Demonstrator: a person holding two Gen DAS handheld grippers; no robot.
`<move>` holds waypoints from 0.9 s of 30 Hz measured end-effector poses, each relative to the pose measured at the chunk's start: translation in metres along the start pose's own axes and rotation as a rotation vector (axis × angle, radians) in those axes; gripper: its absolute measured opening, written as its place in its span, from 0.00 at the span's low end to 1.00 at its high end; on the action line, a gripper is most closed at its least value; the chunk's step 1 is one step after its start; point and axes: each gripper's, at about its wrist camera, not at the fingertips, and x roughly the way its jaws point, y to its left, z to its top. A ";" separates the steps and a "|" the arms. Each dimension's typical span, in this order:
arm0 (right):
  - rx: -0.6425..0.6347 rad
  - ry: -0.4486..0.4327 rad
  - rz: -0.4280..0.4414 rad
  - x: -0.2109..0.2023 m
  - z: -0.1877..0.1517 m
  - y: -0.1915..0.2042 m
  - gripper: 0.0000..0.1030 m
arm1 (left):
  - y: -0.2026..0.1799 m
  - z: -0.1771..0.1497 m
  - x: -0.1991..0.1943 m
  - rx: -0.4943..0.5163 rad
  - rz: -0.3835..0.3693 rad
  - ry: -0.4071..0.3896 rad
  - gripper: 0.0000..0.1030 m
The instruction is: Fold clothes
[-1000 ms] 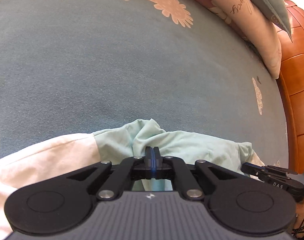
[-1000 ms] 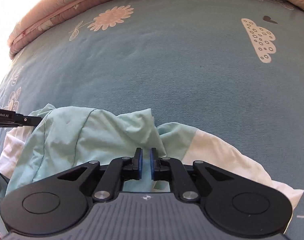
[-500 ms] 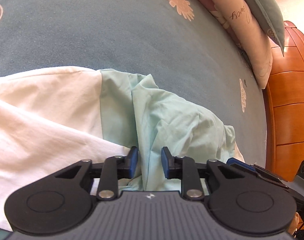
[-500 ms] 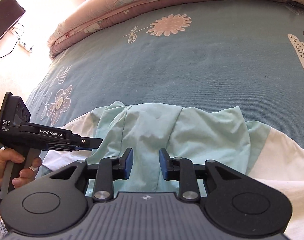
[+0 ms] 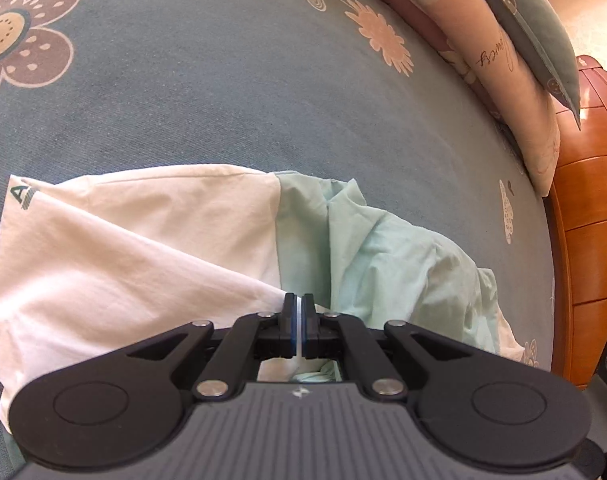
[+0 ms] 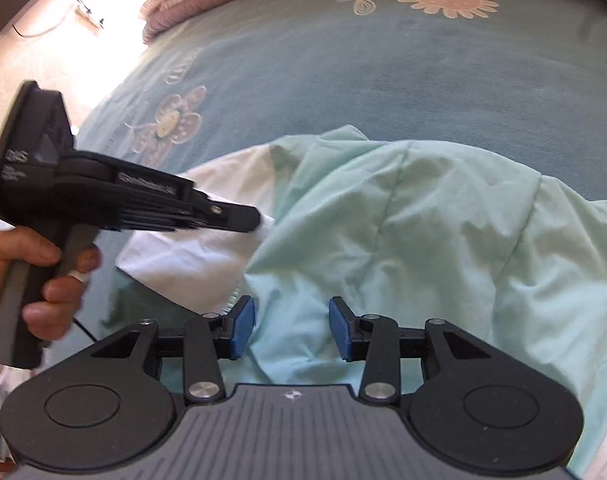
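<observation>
Garment (image 5: 151, 248): white and mint-green, rumpled, lying on the bed (image 5: 207, 92); lower centre of the left wrist view, centre and right of the right wrist view. Mint part bunched over the white, not yet flat; folding judged at an early stage.

Left tongs (image 5: 299, 316): lower centre of own view, closed on a thin ridge of white cloth, a pale strip showing between the pads. Pinch likely kept to anchor or drag that edge. Also seen at left of the right wrist view (image 6: 251, 220), tip on the white cloth, carried by a hand (image 6: 31, 276).

Right tongs (image 6: 291, 324): lower centre, jaws opening, blue pads apart, mint cloth below the gap but unpressed; probably freed to take a new hold.

Pillows (image 5: 511, 40): upper right, along the bed edge beside wooden furniture (image 5: 587, 200).
</observation>
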 end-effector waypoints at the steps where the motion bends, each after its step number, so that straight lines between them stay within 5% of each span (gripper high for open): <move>1: 0.009 0.006 -0.034 -0.001 -0.003 -0.005 0.44 | 0.003 -0.001 -0.004 -0.004 -0.017 -0.001 0.00; 5: 0.103 -0.008 -0.039 -0.016 -0.011 -0.021 0.44 | -0.003 -0.005 -0.009 0.018 -0.139 0.009 0.02; 13: 0.088 0.013 -0.081 -0.009 -0.015 -0.025 0.44 | -0.017 -0.010 0.032 0.021 -0.184 0.071 0.14; 16: 0.101 0.007 -0.083 -0.010 -0.018 -0.029 0.44 | -0.025 -0.014 0.037 0.051 -0.160 0.055 0.00; 21: 0.110 -0.055 -0.048 -0.029 -0.015 -0.027 0.44 | -0.017 -0.014 0.013 0.024 -0.094 -0.026 0.00; 27: 0.069 -0.068 -0.015 -0.011 0.005 -0.012 0.45 | -0.005 -0.011 0.014 0.035 -0.082 -0.002 0.00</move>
